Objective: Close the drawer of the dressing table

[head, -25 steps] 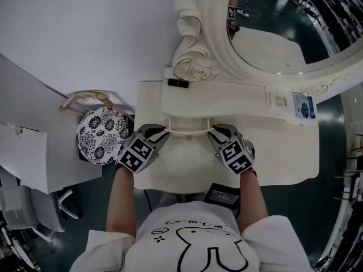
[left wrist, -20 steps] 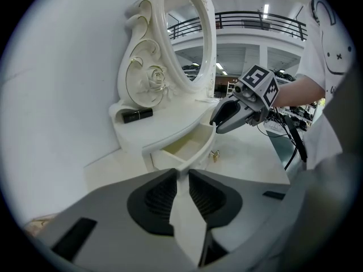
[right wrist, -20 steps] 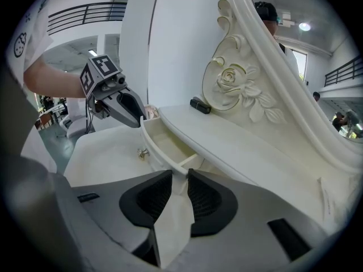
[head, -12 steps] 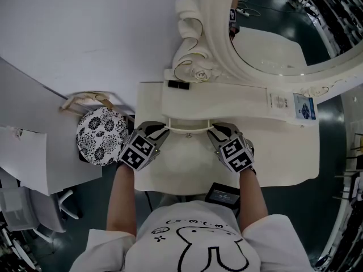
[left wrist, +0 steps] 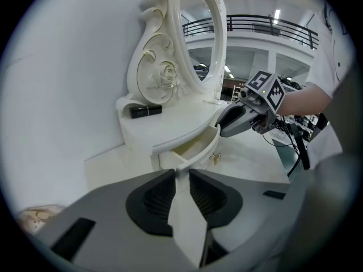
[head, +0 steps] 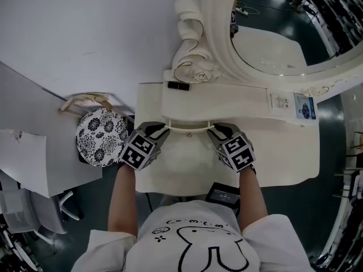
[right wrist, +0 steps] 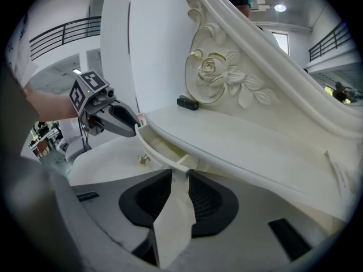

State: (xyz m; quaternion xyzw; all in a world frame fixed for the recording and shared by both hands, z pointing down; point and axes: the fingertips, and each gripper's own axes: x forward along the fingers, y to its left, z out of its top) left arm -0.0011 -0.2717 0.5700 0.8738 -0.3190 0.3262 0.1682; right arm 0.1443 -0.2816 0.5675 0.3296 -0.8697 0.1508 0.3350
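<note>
From the head view, the drawer (head: 189,130) is standing slightly out of the dressing table (head: 283,146) at the middle of its front edge. The left gripper (head: 160,132) is sitting at its left end and the right gripper (head: 214,132) at its right, while a black case (head: 178,84) is lying at the table's back left corner. In the left gripper view, the jaws are clamping the drawer front's end, with a small knob (left wrist: 215,158) showing further along. In the right gripper view, those jaws are pinching the opposite end likewise
</note>
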